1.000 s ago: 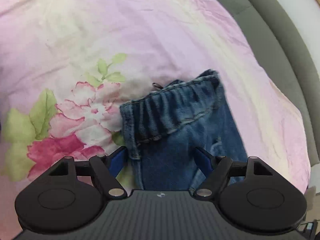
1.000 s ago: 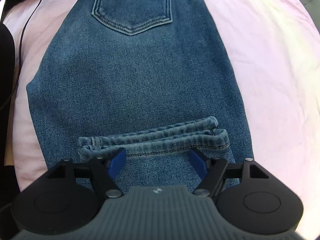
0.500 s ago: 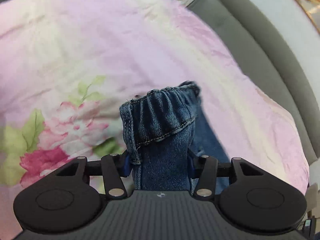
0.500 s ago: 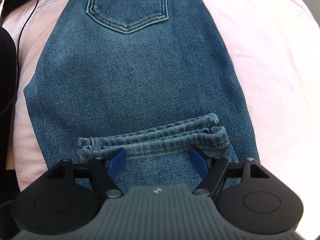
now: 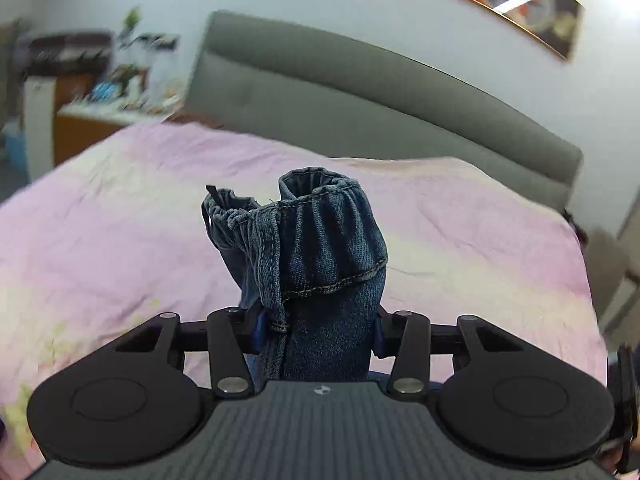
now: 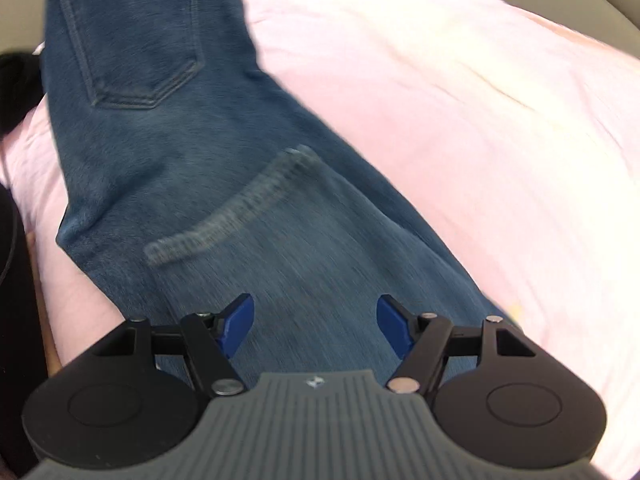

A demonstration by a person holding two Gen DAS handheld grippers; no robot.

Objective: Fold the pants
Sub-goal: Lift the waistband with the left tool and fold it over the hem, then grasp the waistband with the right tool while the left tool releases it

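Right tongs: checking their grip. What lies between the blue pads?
Nothing gripped: the closing right tongs hover over the jeans; the right wrist view shows denim behind the gap.

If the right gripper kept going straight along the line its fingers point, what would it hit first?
Most likely the jeans. The right gripper points down at the denim spread on the pink bedspread, its closing jaws holding nothing. The blurred leg hem lies just ahead, though depth is hard to judge.

A home bedroom: a bed (image 5: 120,240) with a pink floral sheet, a grey padded headboard (image 5: 360,92), a framed picture (image 5: 520,4) above and a cluttered wooden side cabinet (image 5: 92,120).
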